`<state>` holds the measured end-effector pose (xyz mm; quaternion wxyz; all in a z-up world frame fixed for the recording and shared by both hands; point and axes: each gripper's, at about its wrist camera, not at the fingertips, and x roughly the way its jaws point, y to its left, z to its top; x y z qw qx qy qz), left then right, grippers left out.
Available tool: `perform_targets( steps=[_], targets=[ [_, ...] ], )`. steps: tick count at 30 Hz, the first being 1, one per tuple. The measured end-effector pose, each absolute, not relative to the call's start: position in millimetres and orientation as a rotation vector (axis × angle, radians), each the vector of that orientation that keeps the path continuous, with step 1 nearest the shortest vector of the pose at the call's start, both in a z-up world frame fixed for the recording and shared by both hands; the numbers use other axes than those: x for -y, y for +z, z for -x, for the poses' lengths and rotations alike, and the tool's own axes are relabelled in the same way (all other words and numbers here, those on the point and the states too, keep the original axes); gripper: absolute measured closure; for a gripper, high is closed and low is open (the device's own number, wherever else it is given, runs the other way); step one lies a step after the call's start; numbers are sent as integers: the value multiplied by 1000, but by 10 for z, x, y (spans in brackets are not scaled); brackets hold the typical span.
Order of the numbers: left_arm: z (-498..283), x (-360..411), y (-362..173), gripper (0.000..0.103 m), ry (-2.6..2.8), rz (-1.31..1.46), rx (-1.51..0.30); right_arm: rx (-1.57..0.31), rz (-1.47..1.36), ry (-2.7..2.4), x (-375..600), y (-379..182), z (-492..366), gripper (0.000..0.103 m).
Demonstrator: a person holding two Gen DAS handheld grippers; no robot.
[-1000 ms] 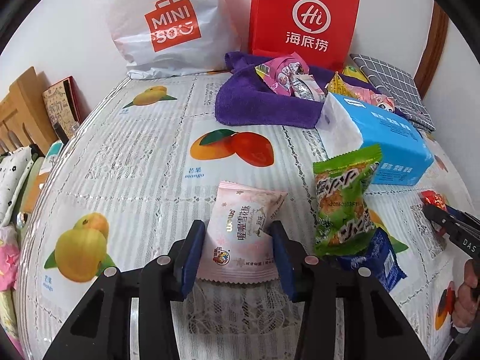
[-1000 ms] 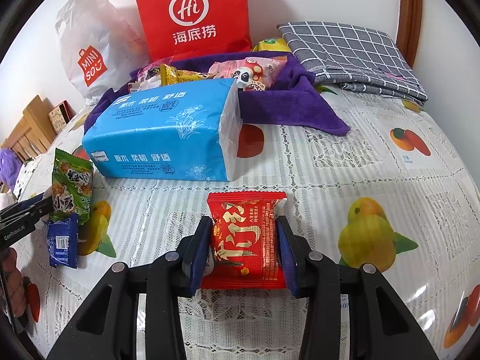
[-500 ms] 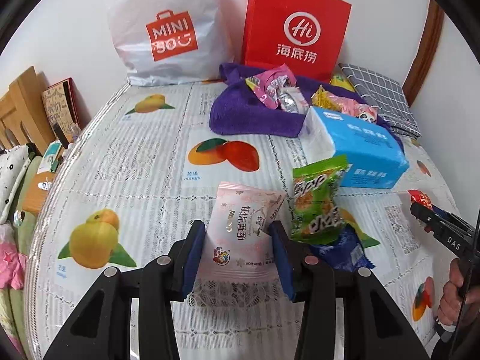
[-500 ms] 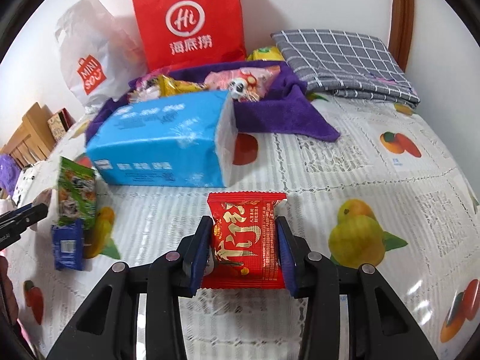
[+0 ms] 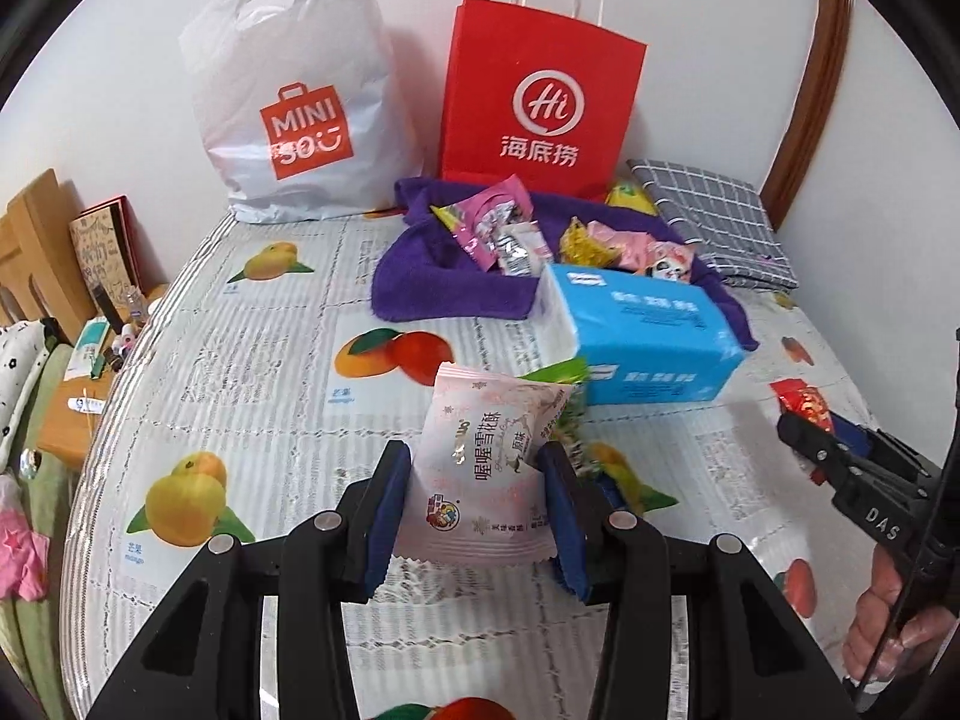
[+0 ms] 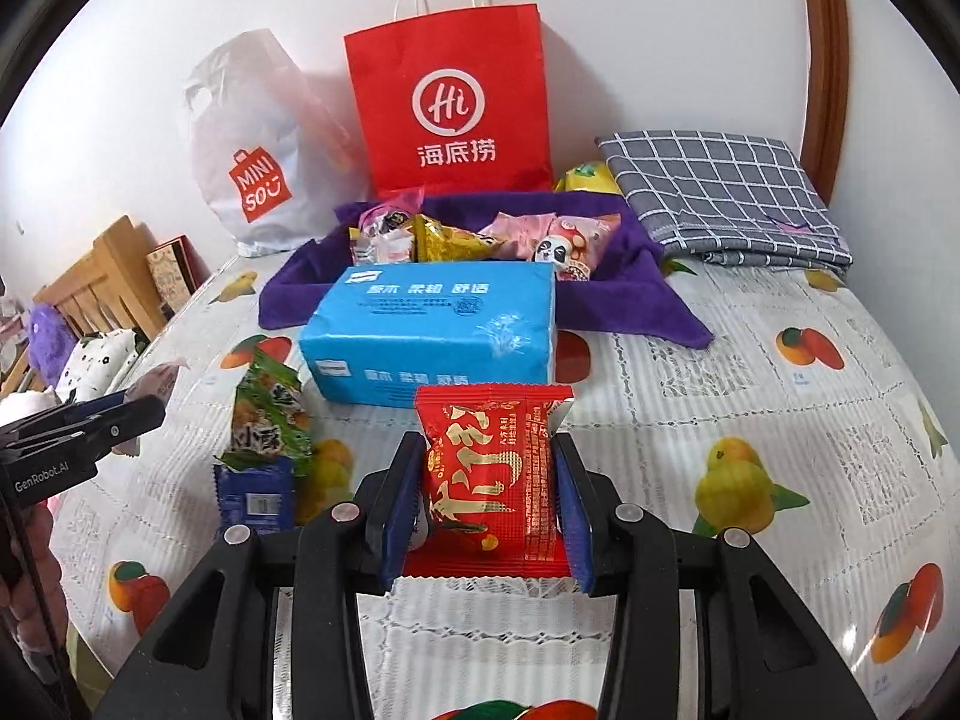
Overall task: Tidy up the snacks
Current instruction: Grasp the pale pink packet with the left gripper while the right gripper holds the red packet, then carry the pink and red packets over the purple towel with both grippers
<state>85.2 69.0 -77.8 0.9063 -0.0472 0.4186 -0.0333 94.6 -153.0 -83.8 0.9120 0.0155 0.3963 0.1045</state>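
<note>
My left gripper (image 5: 477, 516) is shut on a pale pink snack packet (image 5: 486, 480) and holds it above the table. My right gripper (image 6: 489, 510) is shut on a red snack packet (image 6: 489, 474), also lifted. A green snack packet (image 6: 267, 414) and a dark blue one (image 6: 255, 492) lie on the table left of the right gripper. A purple cloth (image 5: 444, 276) at the back holds several snack packets (image 6: 456, 237). The right gripper also shows at the right edge of the left wrist view (image 5: 804, 438), and the left gripper at the left edge of the right wrist view (image 6: 135, 414).
A blue tissue pack (image 6: 432, 336) lies in front of the purple cloth. A red paper bag (image 6: 450, 108) and a white plastic bag (image 5: 288, 102) stand against the back wall. A folded grey checked cloth (image 6: 720, 198) lies back right. The table's left edge borders wooden furniture (image 5: 36, 258).
Both grippers have risen and pulled back with their packets. The pink packet now hides most of the green packet in the left wrist view.
</note>
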Motion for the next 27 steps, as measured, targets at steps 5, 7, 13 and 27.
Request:
perform_targets(
  steps=[5, 7, 13, 27],
  targets=[
    [-812, -608, -715, 61, -66, 87, -843, -806, -22, 206, 1488, -750, -886, 61],
    [-804, -579, -698, 61, -78, 89, -842, -796, -14, 209, 1464, -709, -860, 61],
    [-790, -501, -626, 61, -83, 86, -827, -794, 0, 206, 1428, -645, -839, 61],
    [-932, -309, -388, 61, -110, 69, -822, -799, -11, 198, 1464, -427, -977, 61]
  ],
)
